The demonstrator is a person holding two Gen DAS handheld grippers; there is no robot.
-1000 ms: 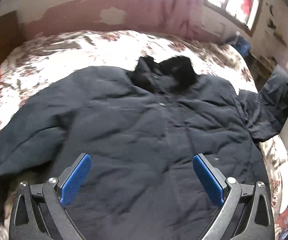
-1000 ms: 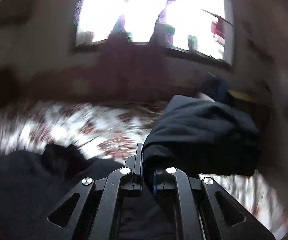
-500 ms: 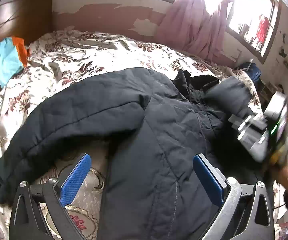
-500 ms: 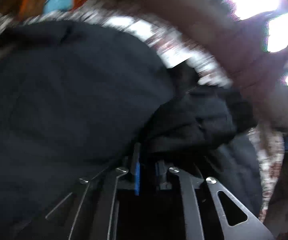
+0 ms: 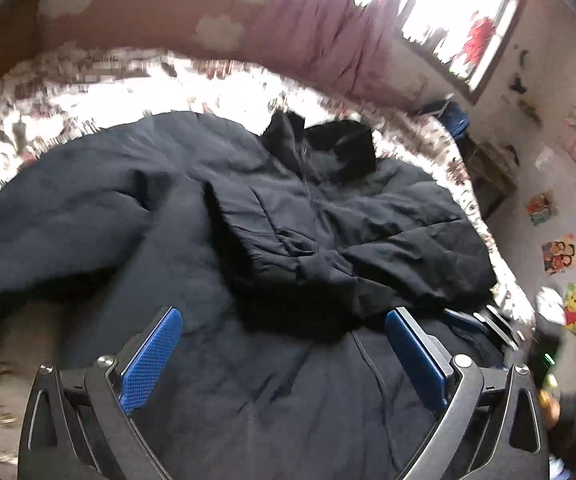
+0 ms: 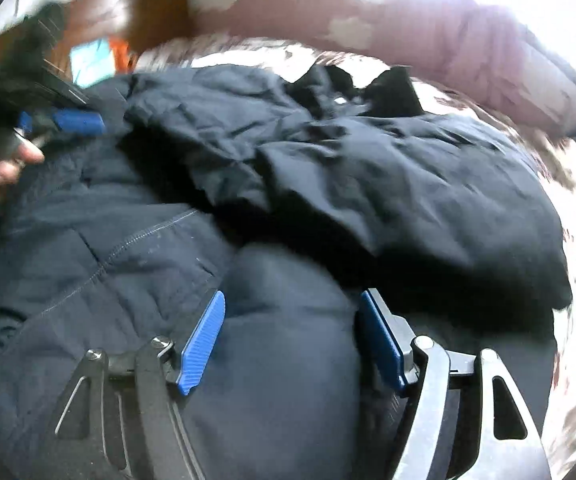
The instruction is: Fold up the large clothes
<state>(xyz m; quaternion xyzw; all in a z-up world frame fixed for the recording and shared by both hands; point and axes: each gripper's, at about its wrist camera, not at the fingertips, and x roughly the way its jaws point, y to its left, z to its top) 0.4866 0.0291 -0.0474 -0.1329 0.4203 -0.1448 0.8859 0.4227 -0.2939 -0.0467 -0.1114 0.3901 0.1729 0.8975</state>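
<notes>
The jacket (image 5: 288, 240) lies front-up across the bed (image 5: 88, 92), collar (image 5: 320, 148) at 12 o'clock, hem toward 6 o'clock; one sleeve (image 5: 368, 256) is folded across the chest, from 3 o'clock toward centre; the other sleeve (image 5: 48, 220) sprawls out at 9 o'clock, not yet folded.

Handling, as judged: the padded, quilted shell is soft and bulky, moderately heavy for cloth, with no stiffness; the smooth fabric may slip between narrow pads; folds may spring back. Recommended hold: the cuff or a seam edge, a thick bunch of cloth; the 9 o'clock sleeve end is the likely next grasp point.

The left gripper (image 5: 284, 356) hovers over the lower front, released, pads wide apart, nothing between them; the right gripper (image 6: 292, 336) hovers over the lower front near the zip (image 6: 128, 248), likewise spread and empty.

Surroundings: floral bedding all round the jacket; a curtain (image 5: 308, 28) and window (image 5: 460, 12) at 1 o'clock; posters (image 5: 568, 256) on the wall at 3 o'clock; coloured cloth (image 6: 100, 56) at the bed head. Nothing lies on the jacket; the free sleeve's path appears unobstructed.
</notes>
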